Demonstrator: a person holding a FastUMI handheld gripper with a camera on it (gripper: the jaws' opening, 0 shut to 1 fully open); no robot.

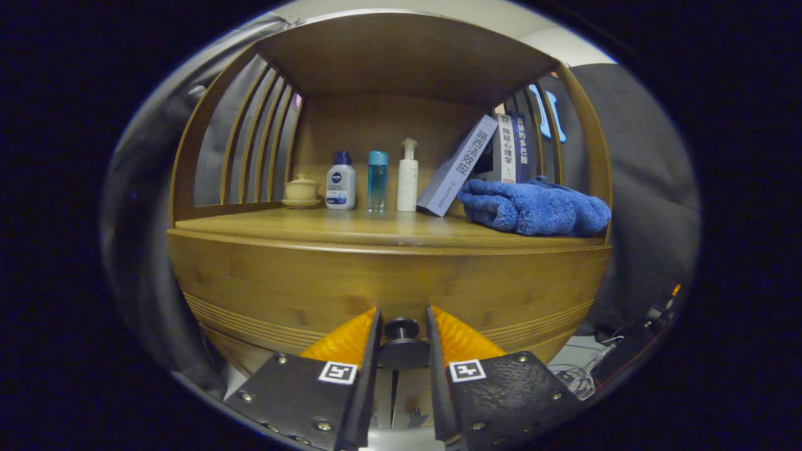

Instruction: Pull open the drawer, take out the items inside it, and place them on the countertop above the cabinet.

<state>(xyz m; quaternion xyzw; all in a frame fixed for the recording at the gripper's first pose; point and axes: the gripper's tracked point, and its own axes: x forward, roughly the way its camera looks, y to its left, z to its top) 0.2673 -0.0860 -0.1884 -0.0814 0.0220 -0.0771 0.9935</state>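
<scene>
The wooden cabinet's drawer front (282,288) fills the space just below the countertop (351,227) and sits flush under its edge. A round dark knob (401,330) sticks out from the drawer front. My gripper (402,341) has one finger on each side of that knob, and both fingers (369,341) press against its wider front disc. What is inside the drawer is hidden.
On the countertop, along the back, stand a lidded ceramic cup (301,190), a white bottle with a blue cap (341,181), a clear blue bottle (377,180) and a white pump bottle (408,176). Leaning books (456,166) and a folded blue towel (534,208) are at the right. Cables (583,376) lie on the floor.
</scene>
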